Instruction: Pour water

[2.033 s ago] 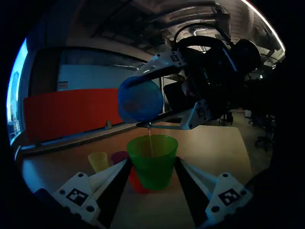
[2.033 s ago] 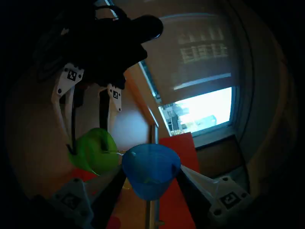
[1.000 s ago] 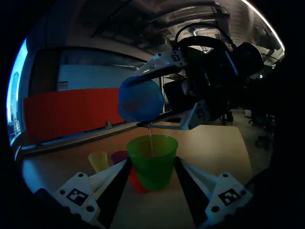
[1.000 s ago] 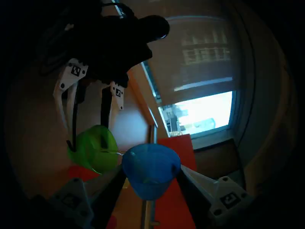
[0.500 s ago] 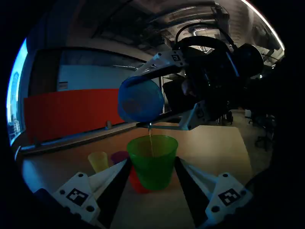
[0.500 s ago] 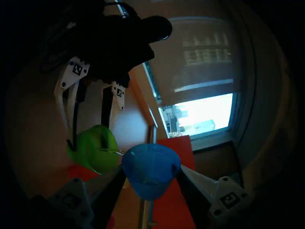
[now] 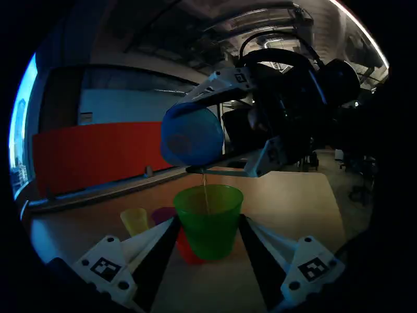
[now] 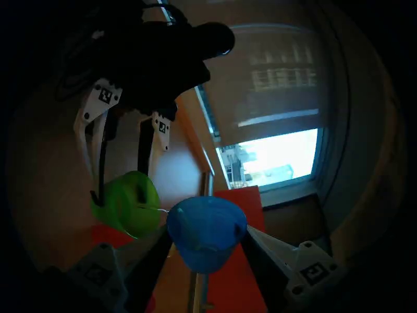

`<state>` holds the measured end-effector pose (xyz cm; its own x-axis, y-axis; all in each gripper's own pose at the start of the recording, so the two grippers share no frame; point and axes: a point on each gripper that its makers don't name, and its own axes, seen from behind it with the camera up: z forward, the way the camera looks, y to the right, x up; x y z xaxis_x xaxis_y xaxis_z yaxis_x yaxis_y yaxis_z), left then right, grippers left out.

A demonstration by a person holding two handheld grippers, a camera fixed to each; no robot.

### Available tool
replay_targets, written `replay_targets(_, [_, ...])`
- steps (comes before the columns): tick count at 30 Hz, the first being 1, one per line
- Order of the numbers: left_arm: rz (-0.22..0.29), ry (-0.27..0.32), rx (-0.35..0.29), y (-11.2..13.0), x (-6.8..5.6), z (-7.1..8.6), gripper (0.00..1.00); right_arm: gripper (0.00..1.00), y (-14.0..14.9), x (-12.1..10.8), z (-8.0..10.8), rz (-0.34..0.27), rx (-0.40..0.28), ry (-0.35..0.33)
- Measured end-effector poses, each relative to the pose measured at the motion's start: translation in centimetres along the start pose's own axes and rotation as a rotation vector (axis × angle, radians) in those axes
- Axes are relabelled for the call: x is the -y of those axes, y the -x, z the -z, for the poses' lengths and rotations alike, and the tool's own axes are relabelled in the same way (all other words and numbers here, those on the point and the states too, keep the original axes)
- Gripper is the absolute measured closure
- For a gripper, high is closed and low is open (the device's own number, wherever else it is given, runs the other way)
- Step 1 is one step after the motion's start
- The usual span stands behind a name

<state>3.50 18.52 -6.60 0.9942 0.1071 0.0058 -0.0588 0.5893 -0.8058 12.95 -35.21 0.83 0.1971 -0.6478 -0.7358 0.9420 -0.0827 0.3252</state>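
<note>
In the left gripper view my left gripper point(image 7: 208, 229) is shut on an upright green cup point(image 7: 209, 221). Above it the right gripper point(image 7: 200, 141) holds a blue cup point(image 7: 192, 134) tipped on its side, and a thin stream of liquid point(image 7: 205, 190) falls from its rim into the green cup. In the right gripper view the right gripper point(image 8: 206, 242) is shut on the blue cup point(image 8: 206, 237), and the green cup point(image 8: 125, 204) sits just beyond, between the left gripper's fingers point(image 8: 94, 151).
A yellow cup point(image 7: 134, 220), a purple cup point(image 7: 162, 213) and a red cup point(image 7: 185, 248) stand on the wooden table point(image 7: 292, 203) behind the green cup. An orange wall panel point(image 7: 99, 151) runs along the table's far edge. A bright window point(image 8: 273, 156) lies beyond.
The blue cup has tipped slightly further and the stream keeps running into the green cup. Both grippers stay almost in place.
</note>
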Motion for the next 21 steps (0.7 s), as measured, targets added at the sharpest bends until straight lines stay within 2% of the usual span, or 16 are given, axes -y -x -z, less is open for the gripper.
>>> replay_targets(21, [0.005, -0.002, -0.004, 0.11, 0.19, 0.02, 0.20, 0.11, -0.08, 0.10, -0.04, 0.024, -0.003, 0.001])
